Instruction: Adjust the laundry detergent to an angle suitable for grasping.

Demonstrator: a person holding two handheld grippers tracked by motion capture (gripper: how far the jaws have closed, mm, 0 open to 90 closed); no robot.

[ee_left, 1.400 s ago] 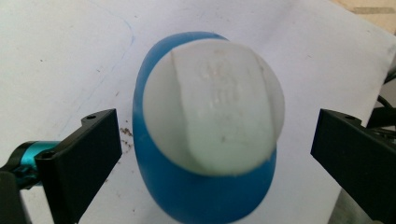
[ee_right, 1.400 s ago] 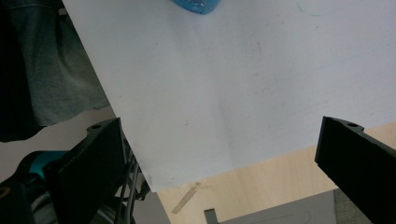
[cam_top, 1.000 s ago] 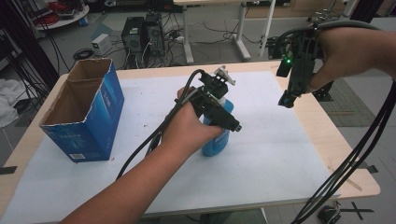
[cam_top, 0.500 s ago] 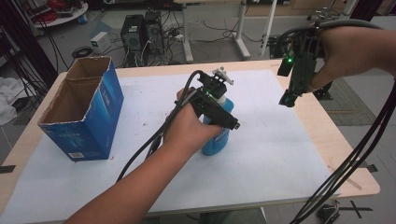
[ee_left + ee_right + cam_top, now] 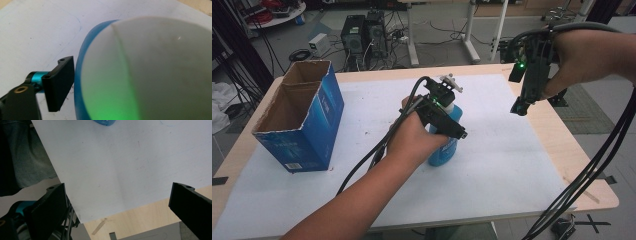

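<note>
A blue spray bottle (image 5: 444, 152) with a white trigger head stands upright in the middle of the white sheet. My left gripper (image 5: 452, 131) reaches around its upper body from the near side. Its jaws have just been closing with the bottle between them. In the left gripper view the bottle (image 5: 150, 70) looms close and blurred, and the one visible pad (image 5: 60, 83) lies against its side. The other jaw is hidden behind the bottle. My right gripper (image 5: 518, 107) hangs in the air over the table's right side, pointing down. Its jaws (image 5: 117, 202) stand wide open with nothing between them.
An open-topped blue cardboard box (image 5: 297, 120) stands at the left of the table. The white sheet (image 5: 512, 165) covers most of the wooden tabletop (image 5: 582, 170). Thick black cables trail from both grippers; the right one's hangs past the table's right edge.
Both hands have stayed where they were. From above, the left gripper remains at the bottle, and the narrowing of its jaws is barely visible.
</note>
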